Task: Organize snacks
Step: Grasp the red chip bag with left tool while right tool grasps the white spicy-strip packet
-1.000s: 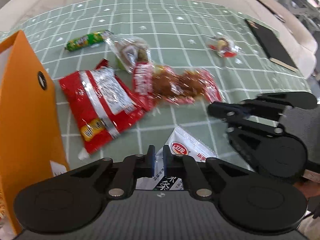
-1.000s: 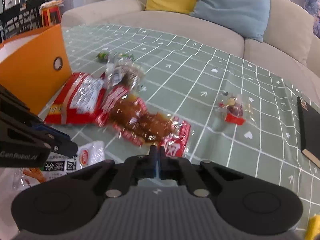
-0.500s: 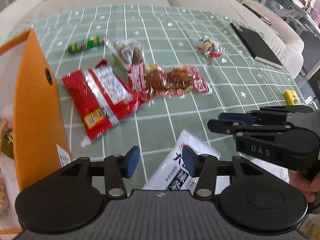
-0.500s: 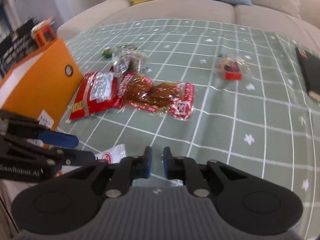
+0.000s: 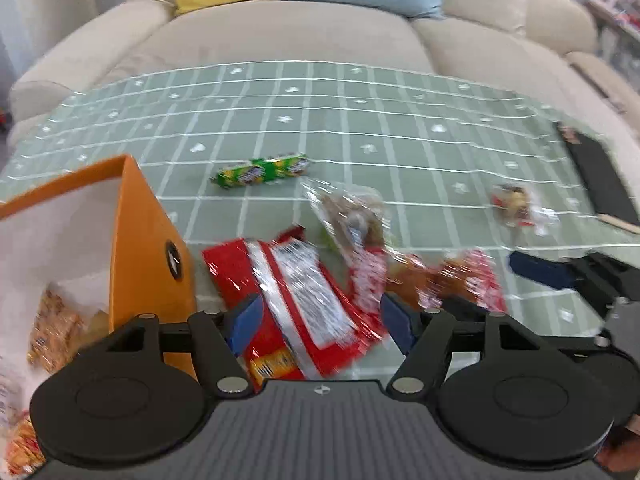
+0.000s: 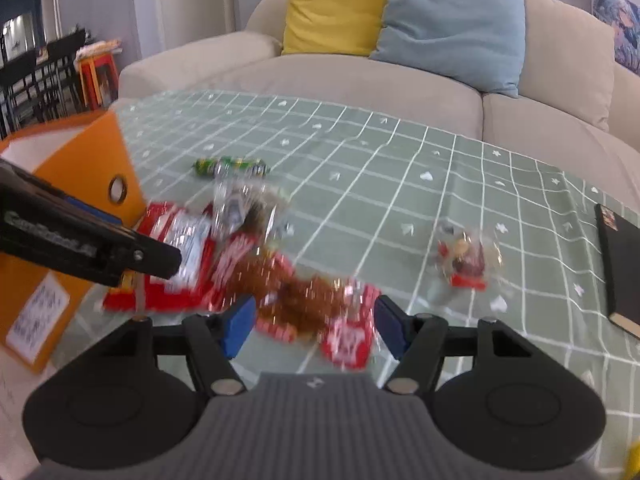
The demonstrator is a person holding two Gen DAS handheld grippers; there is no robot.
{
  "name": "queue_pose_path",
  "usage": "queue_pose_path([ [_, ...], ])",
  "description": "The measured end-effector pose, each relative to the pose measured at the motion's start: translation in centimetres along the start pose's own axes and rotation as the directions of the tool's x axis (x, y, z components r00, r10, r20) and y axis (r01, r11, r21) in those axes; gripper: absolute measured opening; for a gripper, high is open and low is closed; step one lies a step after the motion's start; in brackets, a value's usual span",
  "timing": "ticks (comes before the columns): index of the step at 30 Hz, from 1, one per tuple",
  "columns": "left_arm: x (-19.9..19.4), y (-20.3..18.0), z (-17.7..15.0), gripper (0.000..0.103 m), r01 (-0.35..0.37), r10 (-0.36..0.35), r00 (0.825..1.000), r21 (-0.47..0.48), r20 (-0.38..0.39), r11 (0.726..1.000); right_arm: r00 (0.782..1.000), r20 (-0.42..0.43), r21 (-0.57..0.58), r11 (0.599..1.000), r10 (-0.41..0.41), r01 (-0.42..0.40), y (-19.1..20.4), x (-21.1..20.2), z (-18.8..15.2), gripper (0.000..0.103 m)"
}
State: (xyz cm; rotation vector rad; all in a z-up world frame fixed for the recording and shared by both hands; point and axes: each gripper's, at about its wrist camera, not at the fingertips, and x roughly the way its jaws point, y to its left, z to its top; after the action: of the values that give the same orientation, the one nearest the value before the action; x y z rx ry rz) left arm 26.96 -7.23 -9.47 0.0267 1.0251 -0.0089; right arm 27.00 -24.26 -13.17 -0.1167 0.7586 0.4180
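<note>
Just above the near edge of the desk [image 5: 360, 128], the left hand-held gripper [image 5: 320, 320] is hovering with its pads spread and empty, and the right hand-held gripper [image 6: 312, 322] is doing likewise. Between the left one's fingers is lying the red snack packet [image 5: 292, 300], beside the orange box [image 5: 148, 248]; it is looking light, crinkly and slippery, so pinching a flat edge seems best.

Ahead of the left gripper [image 5: 322, 322] lies a crisp packet [image 5: 294, 300]; a storage box [image 5: 150, 256] stands to its left, a meat-snack pouch [image 5: 436, 280] lies to its right, and a candy roll [image 5: 262, 171] lies farther beyond.
</note>
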Motion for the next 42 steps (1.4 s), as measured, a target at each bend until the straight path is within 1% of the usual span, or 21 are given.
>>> queue_pose_path([
  [4,2.2,-0.9,0.8,0.079,-0.095,0.096,0.995,0.03,-0.041,0.995,1.0,0.007,-0.03,1.0,0.006,-0.006,0.0,1.7,0.6,0.067],
  [7,3.8,-1.1,0.9,0.078,-0.128,0.131,0.989,0.047,-0.066,0.991,1.0,-0.015,-0.013,1.0,0.018,-0.018,-0.5,2.8,0.5,0.069],
  [8,4.1,-0.9,0.9,0.078,-0.132,0.135,0.988,0.052,-0.07,0.99,1.0,-0.019,-0.011,1.0,0.021,-0.021,-0.4,3.1,0.5,0.074],
  [10,4.3,-1.2,0.6,0.078,-0.158,0.162,0.986,0.083,-0.049,0.984,0.999,-0.024,-0.005,1.0,0.021,-0.021,-0.5,3.4,0.4,0.076],
  [14,4.2,-1.5,0.3,0.073,-0.156,0.16,0.987,0.112,-0.028,0.981,0.997,-0.063,0.016,0.999,0.043,-0.042,-0.7,4.3,0.1,0.076],
  [15,4.0,-1.4,0.2,0.07,-0.153,0.156,0.987,0.12,-0.023,0.981,0.997,-0.064,-0.002,0.999,0.035,-0.036,-0.5,4.2,0.0,0.075],
  [16,3.9,-1.4,0.1,0.069,-0.148,0.152,0.988,0.13,-0.021,0.98,0.997,-0.066,-0.018,0.999,0.032,-0.033,-0.3,4.1,-0.1,0.071],
  [23,2.6,-2.2,-1.7,0.067,-0.065,0.067,0.998,0.223,-0.002,0.973,0.994,-0.105,-0.028,1.0,0.004,-0.007,0.0,2.5,-0.7,0.045],
  [25,2.3,-2.7,-2.4,0.067,-0.05,0.051,0.999,0.239,0.005,0.97,0.992,-0.123,-0.011,1.0,0.002,-0.004,-0.1,1.9,-1.0,0.041],
  [27,1.8,-3.0,-3.0,0.067,-0.025,0.024,1.0,0.255,0.009,0.966,0.99,-0.138,0.002,1.0,0.0,0.0,-0.2,1.3,-1.3,0.034],
  [28,1.6,-3.1,-3.3,0.067,-0.012,0.01,1.0,0.262,0.01,0.965,0.989,-0.145,0.004,1.0,-0.004,0.005,-0.2,0.9,-1.5,0.026],
  [29,1.3,-3.2,-3.6,0.067,0.006,-0.01,1.0,0.267,0.011,0.964,0.989,-0.149,0.001,1.0,-0.016,0.016,-0.2,0.6,-1.7,0.015],
  [30,1.0,-3.3,-3.9,0.067,0.028,-0.033,0.999,0.274,0.011,0.961,0.988,-0.153,-0.005,1.0,-0.029,0.028,-0.2,0.4,-1.9,0.013],
  [32,0.5,-3.5,-4.5,0.067,0.065,-0.071,0.997,0.281,0.009,0.957,0.987,-0.157,0.004,1.0,-0.024,0.025,-0.3,-0.2,-2.3,0.013],
  [34,-0.1,-3.3,-4.8,0.067,0.125,-0.131,0.991,0.27,0.004,0.955,0.988,-0.155,0.021,1.0,-0.003,0.006,-0.6,-0.7,-2.7,0.013],
  [36,-0.4,-2.9,-4.9,0.06,0.185,-0.189,0.982,0.253,-0.008,0.95,0.988,-0.155,0.038,0.999,0.028,-0.022,-0.8,-1.1,-3.0,0.013],
  [37,-0.6,-2.8,-4.9,0.06,0.209,-0.211,0.977,0.24,-0.016,0.948,0.987,-0.157,0.049,0.998,0.043,-0.035,-1.0,-1.3,-3.1,0.013],
  [39,-0.8,-2.5,-4.9,0.06,0.216,-0.217,0.976,0.213,-0.019,0.953,0.985,-0.162,0.077,0.996,0.055,-0.043,-1.3,-1.7,-3.4,0.014],
  [40,-0.9,-2.4,-4.9,0.06,0.219,-0.22,0.975,0.198,-0.017,0.955,0.985,-0.165,0.088,0.995,0.055,-0.041,-1.3,-1.9,-3.5,0.015],
  [41,-1.0,-2.2,-4.9,0.065,0.221,-0.221,0.975,0.177,-0.02,0.959,0.985,-0.165,0.095,0.995,0.053,-0.037,-1.4,-2.1,-3.6,0.016],
  [42,-1.1,-2.0,-4.8,0.072,0.215,-0.214,0.977,0.15,-0.024,0.965,0.986,-0.162,0.101,0.994,0.047,-0.031,-1.3,-2.3,-3.6,0.016],
])
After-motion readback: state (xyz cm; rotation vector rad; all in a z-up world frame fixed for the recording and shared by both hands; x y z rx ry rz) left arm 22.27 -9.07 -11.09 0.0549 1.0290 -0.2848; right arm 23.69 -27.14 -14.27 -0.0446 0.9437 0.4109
